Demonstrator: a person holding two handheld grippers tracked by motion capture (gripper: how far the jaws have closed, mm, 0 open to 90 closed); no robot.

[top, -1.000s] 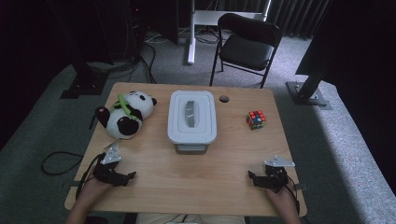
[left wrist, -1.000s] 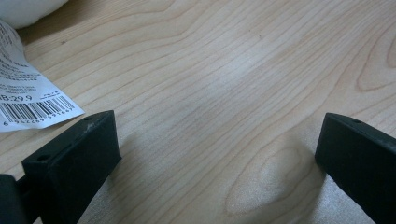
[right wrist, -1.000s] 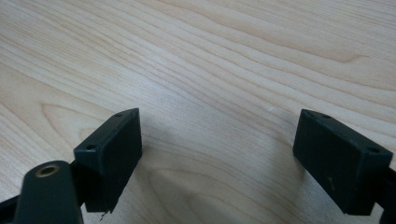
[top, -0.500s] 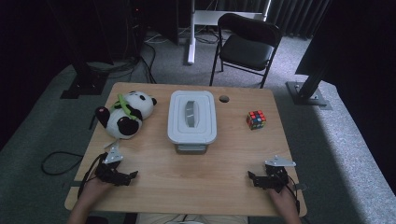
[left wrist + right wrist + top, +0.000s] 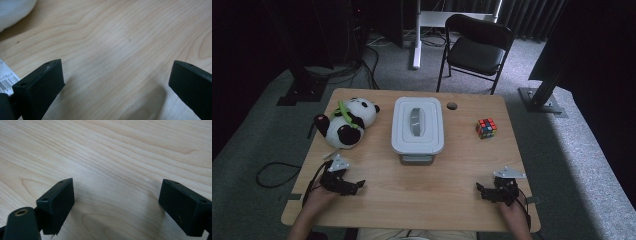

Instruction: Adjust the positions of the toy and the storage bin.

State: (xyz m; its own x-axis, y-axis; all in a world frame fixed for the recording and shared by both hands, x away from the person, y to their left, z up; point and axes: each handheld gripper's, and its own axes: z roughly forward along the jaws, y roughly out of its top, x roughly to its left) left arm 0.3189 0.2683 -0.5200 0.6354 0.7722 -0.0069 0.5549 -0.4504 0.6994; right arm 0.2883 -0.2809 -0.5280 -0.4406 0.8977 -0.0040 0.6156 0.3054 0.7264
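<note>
Both grippers rest at the table's [image 5: 377,200] near edge, jaws spread and empty. The left gripper [image 5: 354,186] sits nearest the panda toy [image 5: 344,122], the right gripper [image 5: 481,191] well below the cube [image 5: 486,128], likely waiting to start.

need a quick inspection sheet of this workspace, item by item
surface: wooden table, bare grain under both tools; small round hole near the far edge
job's things: white lidded box at mid-table, lid on; panda soft toy lying to its left; colour cube to its right; none touched
clutter: white barcode label beside the left tool's jaw
grippers: left tool and right tool rest low at the near edge, jaws wide apart, nothing between them
cables: one trails from the left tool off the table to the floor; more on the floor behind
surroundings: black chair behind the table, grey carpet, dark stands
</note>
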